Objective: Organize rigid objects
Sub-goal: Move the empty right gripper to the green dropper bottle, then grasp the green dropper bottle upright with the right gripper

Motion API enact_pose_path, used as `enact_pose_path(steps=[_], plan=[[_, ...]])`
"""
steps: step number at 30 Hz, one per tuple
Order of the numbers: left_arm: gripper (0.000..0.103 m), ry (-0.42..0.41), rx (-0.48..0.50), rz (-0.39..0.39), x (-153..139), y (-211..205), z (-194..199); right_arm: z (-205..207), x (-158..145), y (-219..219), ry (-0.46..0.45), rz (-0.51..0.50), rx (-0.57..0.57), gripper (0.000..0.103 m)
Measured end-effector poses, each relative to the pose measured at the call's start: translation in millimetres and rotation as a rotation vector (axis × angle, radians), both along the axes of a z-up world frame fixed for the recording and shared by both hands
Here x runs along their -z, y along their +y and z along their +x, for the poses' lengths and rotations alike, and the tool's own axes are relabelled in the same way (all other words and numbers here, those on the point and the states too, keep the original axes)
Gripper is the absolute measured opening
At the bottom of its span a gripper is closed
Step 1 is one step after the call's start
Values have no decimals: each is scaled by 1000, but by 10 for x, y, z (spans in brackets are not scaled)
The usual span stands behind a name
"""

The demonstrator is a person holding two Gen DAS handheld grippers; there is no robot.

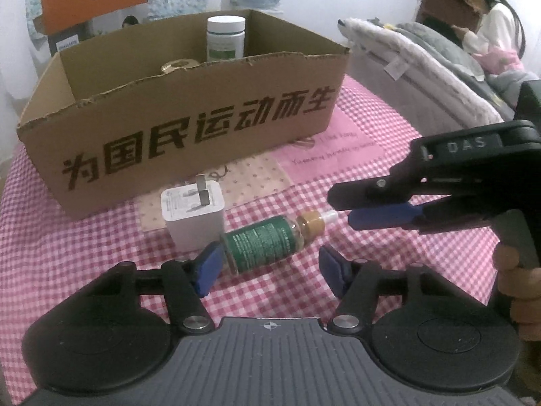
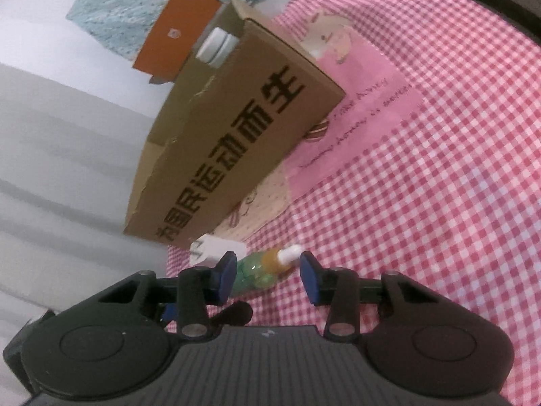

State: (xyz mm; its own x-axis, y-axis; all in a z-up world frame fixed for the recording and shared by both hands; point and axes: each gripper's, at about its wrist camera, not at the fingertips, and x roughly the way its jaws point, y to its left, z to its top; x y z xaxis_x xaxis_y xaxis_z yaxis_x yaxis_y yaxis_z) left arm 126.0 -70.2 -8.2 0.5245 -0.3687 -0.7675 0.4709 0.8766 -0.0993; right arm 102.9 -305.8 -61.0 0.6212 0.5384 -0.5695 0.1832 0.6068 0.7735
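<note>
Bottle (image 1: 270, 242), green-labelled with an amber collar and white tip, lies on its side on the checked cloth (image 1: 389, 270) in front of the box (image 1: 189, 142), just beside the white charger (image 1: 194, 216), which stands on the same cloth with its prongs up. Neither has gone into the box yet. Inside the box a white-capped jar (image 1: 226, 39) stands upright near the far wall, and a gold-coloured round thing (image 1: 178, 65) shows just above the near wall, so part of the sorting looks done; the bottle and charger appear to be what is left, as far as these views reach. The left gripper (image 1: 270, 265) sits low over the bottle's base end with its jaws spread: the left blue pad is at or very near the base, while the right pad stands clear, with bare cloth between it and the bottle, so nothing is pinched. The right gripper (image 2: 267, 275) comes in from the cap side; in its own view the jaws are spread on either side of the neck and white tip without pressing on them. From the left view its two fingers lie one above the other, just beyond the tip. A person (image 1: 487, 23) sits in the background by folded bedding. The likely step in hand is closing on the bottle for the lift into the box.
</note>
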Motion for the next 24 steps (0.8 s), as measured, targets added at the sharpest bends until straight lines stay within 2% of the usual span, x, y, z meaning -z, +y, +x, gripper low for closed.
enact_pose_path(steps=[6, 11, 19, 24], plan=[[60, 5, -1, -15, 50, -14, 41, 143, 101, 79, 17, -2, 3, 39], [57, 47, 51, -59, 51, -44, -41, 248, 154, 167, 33, -4, 3, 35], [57, -17, 66, -3, 2, -128, -136, 427, 111, 135, 48, -54, 7, 35], [50, -33, 61, 12, 19, -198, -90, 582, 66, 143, 68, -73, -13, 33]])
